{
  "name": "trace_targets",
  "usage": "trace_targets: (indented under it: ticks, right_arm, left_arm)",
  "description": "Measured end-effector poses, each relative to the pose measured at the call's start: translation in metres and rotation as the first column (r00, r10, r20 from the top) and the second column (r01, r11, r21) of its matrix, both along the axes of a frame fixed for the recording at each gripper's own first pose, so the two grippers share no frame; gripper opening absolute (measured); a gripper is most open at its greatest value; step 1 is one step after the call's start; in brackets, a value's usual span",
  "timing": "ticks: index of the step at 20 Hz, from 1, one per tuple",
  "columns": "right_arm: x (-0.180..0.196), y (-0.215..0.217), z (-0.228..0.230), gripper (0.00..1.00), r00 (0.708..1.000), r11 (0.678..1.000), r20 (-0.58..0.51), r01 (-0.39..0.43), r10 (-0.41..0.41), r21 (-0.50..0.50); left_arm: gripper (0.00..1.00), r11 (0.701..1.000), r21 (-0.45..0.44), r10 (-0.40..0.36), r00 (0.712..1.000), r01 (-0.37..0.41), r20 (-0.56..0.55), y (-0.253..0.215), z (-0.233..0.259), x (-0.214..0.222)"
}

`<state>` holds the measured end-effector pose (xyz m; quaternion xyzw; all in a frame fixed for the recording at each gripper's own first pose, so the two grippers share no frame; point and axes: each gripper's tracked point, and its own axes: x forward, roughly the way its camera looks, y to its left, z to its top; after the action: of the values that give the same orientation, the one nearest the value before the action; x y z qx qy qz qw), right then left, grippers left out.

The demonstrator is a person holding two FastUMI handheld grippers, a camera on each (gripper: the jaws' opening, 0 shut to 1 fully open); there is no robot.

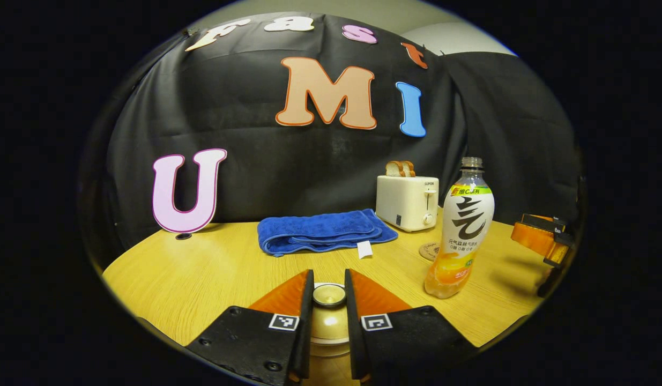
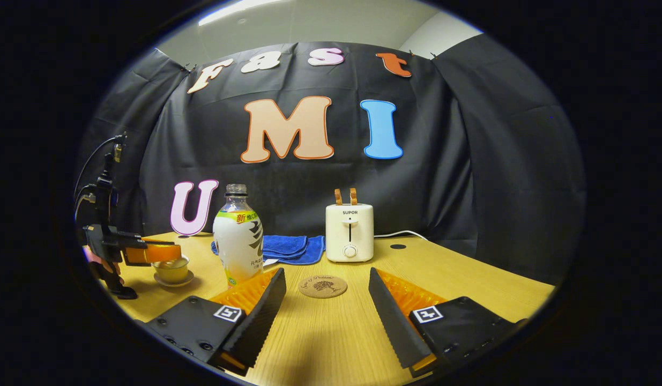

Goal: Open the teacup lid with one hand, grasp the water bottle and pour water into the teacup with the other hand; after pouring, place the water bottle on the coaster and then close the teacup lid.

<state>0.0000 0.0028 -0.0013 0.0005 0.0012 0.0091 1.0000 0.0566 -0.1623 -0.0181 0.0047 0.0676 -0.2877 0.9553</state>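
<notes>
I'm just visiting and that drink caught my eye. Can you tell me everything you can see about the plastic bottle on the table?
The clear plastic bottle stands upright on the light wooden table, uncapped, its threaded neck bare. A white wrap label with a green-yellow band and bold black brushstrokes covers most of it, shading to orange near the base. Nothing grips it. The round brown cork coaster lies beside it, the cream toaster and folded blue towel behind. In the right gripper view it stands just beyond the open right tongs.

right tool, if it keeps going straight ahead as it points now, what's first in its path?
Probably the coaster, lying flat on the table between the open right tool's fingers. Beyond it stands the toaster. The water bottle sits left of that line; depth is uncertain.
</notes>
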Motion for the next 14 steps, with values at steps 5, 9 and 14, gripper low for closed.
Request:
trace_targets:
  ticks: [5, 9, 14]
  right_arm:
    - [0.000, 0.000, 0.000, 0.95, 1.000, 1.000, 0.000, 0.000, 0.000, 0.000]
    - [0.000, 0.000, 0.000, 0.99, 1.000, 1.000, 0.001, 0.000, 0.000, 0.000]
    - [0.000, 0.005, -0.001, 0.98, 1.000, 1.000, -0.004, -0.023, 0.023, 0.002]
  left_arm:
    - [0.27, 1.000, -0.019, -0.009, 1.000, 0.009, 0.025, 0.000, 0.004, -0.003]
    - [0.25, 0.998, -0.058, 0.023, 0.997, -0.018, 0.072, 0.008, 0.014, -0.005]
    - [0.25, 0.993, -0.056, 0.105, 0.988, -0.099, 0.115, 0.030, 0.018, -0.004]
